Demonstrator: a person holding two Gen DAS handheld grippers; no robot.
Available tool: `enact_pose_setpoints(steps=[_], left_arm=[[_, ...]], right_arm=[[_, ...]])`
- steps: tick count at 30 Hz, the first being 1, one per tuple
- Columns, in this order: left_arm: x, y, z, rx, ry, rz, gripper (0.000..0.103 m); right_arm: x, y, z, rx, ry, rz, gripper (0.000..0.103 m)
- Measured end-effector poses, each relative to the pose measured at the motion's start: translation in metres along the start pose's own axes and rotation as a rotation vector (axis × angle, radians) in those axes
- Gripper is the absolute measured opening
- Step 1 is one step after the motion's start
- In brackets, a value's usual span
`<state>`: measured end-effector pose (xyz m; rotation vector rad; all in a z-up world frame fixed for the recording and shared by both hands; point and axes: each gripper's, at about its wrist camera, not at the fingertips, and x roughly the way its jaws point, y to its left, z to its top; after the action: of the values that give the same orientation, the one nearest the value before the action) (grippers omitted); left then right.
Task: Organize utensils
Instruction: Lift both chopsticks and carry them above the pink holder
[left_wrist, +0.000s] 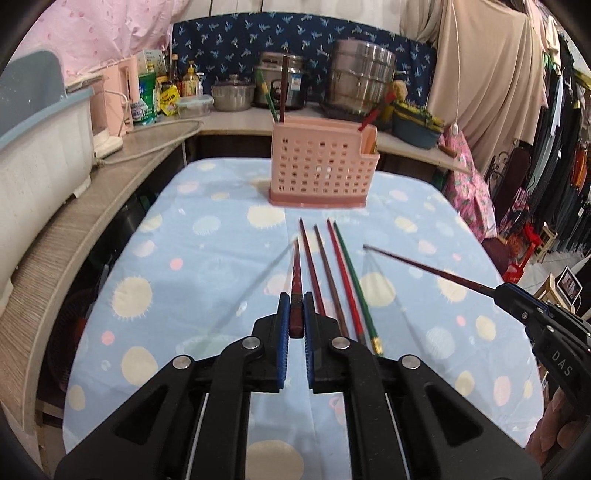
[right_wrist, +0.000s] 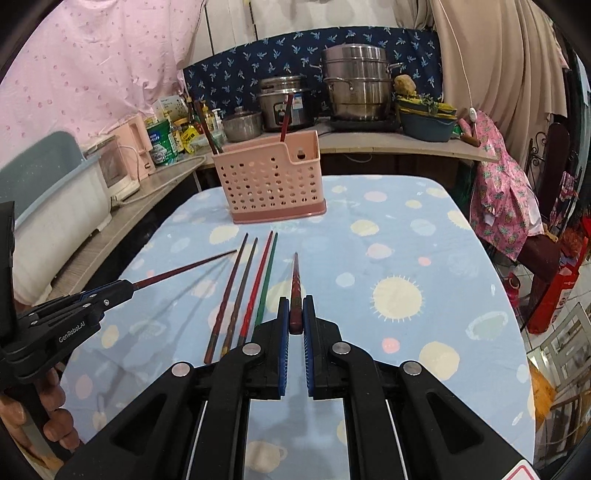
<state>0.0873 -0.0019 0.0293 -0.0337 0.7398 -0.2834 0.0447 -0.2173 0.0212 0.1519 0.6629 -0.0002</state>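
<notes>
A pink perforated utensil holder (left_wrist: 320, 170) (right_wrist: 269, 184) stands at the far end of the table with a few chopsticks in it. Several chopsticks (left_wrist: 332, 280) (right_wrist: 247, 284) lie side by side on the blue spotted tablecloth. My left gripper (left_wrist: 295, 314) is shut on a dark red chopstick (left_wrist: 296, 273), held above the cloth and pointing at the holder; it also shows in the right wrist view (right_wrist: 184, 271). My right gripper (right_wrist: 295, 314) is shut on another dark red chopstick (right_wrist: 295, 280), right of the row; it also shows in the left wrist view (left_wrist: 424, 267).
A counter (left_wrist: 236, 125) wraps the back and left, with steel pots (right_wrist: 354, 85), a rice cooker (right_wrist: 284, 103), bottles, a pink kettle (right_wrist: 129, 147) and a white tub (left_wrist: 40, 147). Clothes hang at the right (left_wrist: 554, 129).
</notes>
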Motion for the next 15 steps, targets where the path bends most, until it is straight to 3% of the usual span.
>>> enact_pose_setpoints(steps=[15], left_arm=[[-0.040,0.006,0.072,-0.015,-0.163,-0.016,0.007]], right_arm=[[-0.028,0.005,0.064,-0.015,-0.156,0.031,0.007]])
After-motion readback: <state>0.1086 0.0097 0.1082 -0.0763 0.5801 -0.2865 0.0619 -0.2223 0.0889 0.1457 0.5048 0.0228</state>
